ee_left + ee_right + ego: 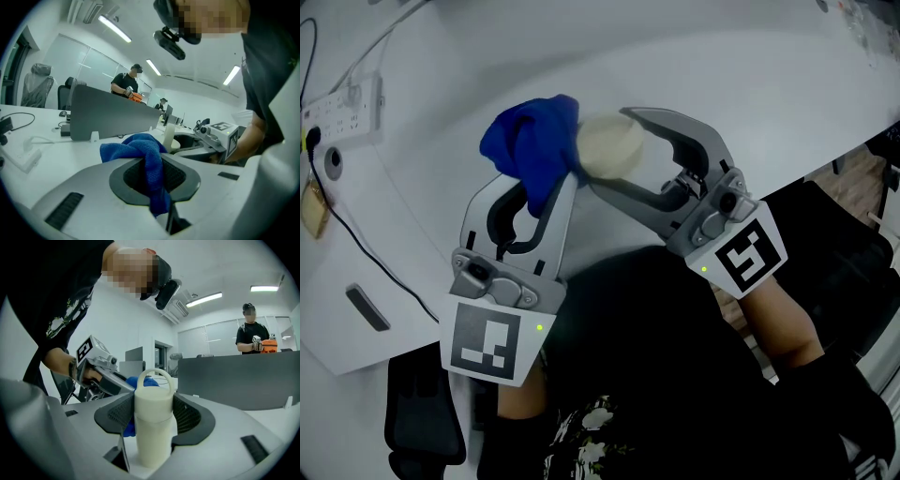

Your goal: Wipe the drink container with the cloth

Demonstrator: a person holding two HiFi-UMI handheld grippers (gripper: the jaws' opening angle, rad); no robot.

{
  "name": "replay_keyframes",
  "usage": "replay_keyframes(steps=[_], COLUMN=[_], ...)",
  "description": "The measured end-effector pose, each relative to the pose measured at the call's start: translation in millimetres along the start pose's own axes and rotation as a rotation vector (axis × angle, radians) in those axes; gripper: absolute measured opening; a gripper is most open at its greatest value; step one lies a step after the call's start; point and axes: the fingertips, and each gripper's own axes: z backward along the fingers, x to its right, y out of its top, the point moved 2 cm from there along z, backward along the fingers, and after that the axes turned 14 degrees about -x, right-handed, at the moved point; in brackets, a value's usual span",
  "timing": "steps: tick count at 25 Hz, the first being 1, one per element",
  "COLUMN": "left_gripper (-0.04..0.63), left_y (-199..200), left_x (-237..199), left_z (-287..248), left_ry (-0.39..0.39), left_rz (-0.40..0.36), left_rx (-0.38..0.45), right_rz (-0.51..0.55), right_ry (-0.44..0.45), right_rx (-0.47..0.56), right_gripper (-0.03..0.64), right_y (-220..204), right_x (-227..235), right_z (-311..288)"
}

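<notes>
Cream drink container (pixel 609 145) clamped between right gripper (pixel 152 411) jaws | blue cloth (pixel 530 145) pinched in left gripper (pixel 152 176) jaws, beside container

Between the jaws of the right gripper (pixel 607 145): the drink container (pixel 152 423), upright; just left of it in the head view, close against it, the cloth (pixel 530 150), pinched in the jaws of the left gripper (pixel 534 183); beneath both, the surface (pixel 750 84); at its far left, a power strip (pixel 342 112), with a cable (pixel 366 248) nearer.
</notes>
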Motion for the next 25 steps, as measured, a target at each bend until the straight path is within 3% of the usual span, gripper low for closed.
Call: replay_keyframes(steps=[9,14,17,19,21,25], left_gripper=[0.037,0.037,0.037,0.037,0.037,0.037], left_y=[-36,-61,-76,-78,-80,-80], left_x=[-14,-20,-25,-26,-28,-28], left_z=[-32,-57,-71,-76,-77,-77], left_ry=[-0.085,-0.042,0.023,0.048,0.051,0.046], left_rz=[0.061,-0.087,-0.242,-0.288,-0.284,-0.276], left_rx=[-0.223,-0.435,-0.582,-0.620,-0.624,-0.630], right_rz=[0.016,0.020,0.023,0.006,-0.051,-0.111], right_ry=[0.025,0.024,0.024,0.013,-0.046,-0.264], right_rx=[0.020,0.020,0.010,-0.011,-0.003,0.017], right_gripper=[0.252,0.252,0.252,0.252,0.263,0.273], right_y=[-1,-1,-2,-4,-5,-7], right_x=[-2,-3,-3,-3,-3,-7], right_z=[4,3,2,1,5,12])
